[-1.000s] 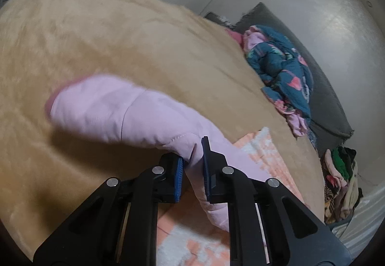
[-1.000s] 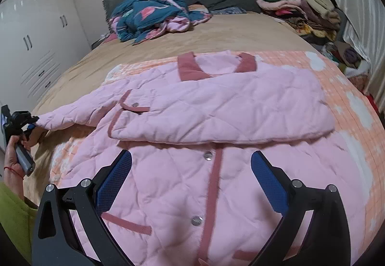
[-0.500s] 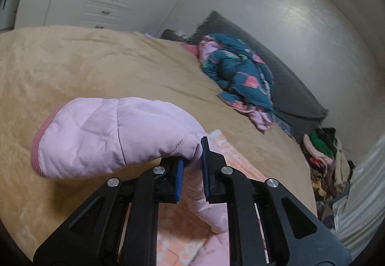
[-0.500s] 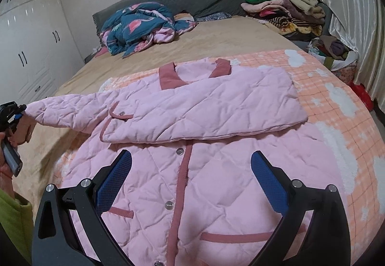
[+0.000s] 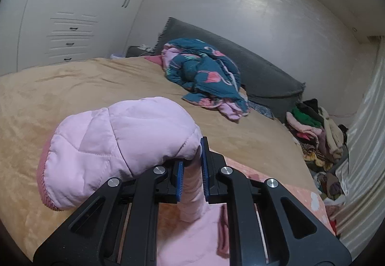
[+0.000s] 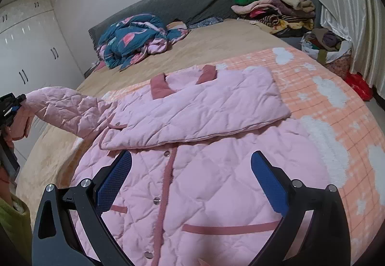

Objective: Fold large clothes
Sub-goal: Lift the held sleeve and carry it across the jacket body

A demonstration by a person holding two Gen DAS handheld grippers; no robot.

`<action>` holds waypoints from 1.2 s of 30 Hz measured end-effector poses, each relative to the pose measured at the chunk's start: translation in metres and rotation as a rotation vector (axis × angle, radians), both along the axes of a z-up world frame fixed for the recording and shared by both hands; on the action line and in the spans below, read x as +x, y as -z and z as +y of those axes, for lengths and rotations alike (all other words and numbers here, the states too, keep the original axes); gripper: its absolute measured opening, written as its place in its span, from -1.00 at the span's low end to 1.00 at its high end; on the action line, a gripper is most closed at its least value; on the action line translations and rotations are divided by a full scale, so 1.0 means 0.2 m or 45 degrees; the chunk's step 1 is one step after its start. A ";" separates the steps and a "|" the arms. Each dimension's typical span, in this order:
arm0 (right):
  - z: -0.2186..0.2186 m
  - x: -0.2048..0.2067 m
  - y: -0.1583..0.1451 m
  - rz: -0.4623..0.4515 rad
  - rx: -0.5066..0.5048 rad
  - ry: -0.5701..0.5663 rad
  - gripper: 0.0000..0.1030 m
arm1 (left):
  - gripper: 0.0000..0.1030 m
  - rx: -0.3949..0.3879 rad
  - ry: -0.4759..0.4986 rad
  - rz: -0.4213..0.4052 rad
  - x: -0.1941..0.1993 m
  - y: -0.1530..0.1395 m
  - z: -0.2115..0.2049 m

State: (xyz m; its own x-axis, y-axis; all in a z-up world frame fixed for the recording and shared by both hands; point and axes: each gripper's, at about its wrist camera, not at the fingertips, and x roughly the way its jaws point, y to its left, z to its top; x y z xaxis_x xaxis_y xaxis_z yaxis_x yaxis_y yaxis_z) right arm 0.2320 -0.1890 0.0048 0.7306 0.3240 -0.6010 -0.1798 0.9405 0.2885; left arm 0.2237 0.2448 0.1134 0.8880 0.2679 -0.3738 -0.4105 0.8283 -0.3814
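Left wrist view: the left claw [image 5: 192, 169] is clamped on the sleeve [image 5: 120, 145] of the pink quilted jacket [image 5: 192, 242], held up off the bed [image 5: 72, 97]. The cuff end flops over toward 9 o'clock, while the rest of the sleeve drops toward 6 o'clock. A teal patterned quilt [image 5: 204, 73] lies at 1 o'clock against the grey headboard cushion [image 5: 264, 73]; a white wardrobe [image 5: 72, 13] stands at 11 o'clock.

Right wrist view: the right claw [image 6: 190, 184] hovers wide open and empty above the jacket front. The jacket lies on an orange checked blanket [image 6: 324, 97], collar toward 12 o'clock, long axis running 6 to 12. One sleeve is folded across the chest; the other stretches toward 9 o'clock to the left claw. A clothes pile [image 6: 272, 6] sits at 1 o'clock.
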 end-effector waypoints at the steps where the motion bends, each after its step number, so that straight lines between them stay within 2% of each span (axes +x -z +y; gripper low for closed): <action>1: -0.02 -0.01 0.00 -0.003 0.005 0.010 0.92 | -0.89 0.010 0.014 0.002 0.01 -0.01 -0.03; 15: -0.24 -0.06 0.00 -0.011 0.079 0.085 0.92 | -0.89 0.194 0.168 0.003 0.10 -0.05 -0.46; 26: -0.43 -0.09 0.02 -0.011 0.136 0.137 0.92 | -0.89 0.389 0.353 0.043 0.27 0.01 -0.89; 33: -0.50 -0.08 0.08 0.023 0.152 0.164 0.92 | -0.89 0.564 0.512 0.113 0.39 0.13 -1.17; 36: -0.52 -0.08 0.10 0.029 0.160 0.174 0.92 | -0.89 0.694 0.605 0.156 0.45 0.19 -1.30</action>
State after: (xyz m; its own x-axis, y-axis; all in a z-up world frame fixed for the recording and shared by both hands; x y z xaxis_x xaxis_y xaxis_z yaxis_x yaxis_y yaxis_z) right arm 0.2168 -0.2939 -0.0155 0.7597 0.2962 -0.5789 -0.0449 0.9120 0.4077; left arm 0.3127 -0.0158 0.0744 0.9150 0.0403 -0.4015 0.0273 0.9865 0.1613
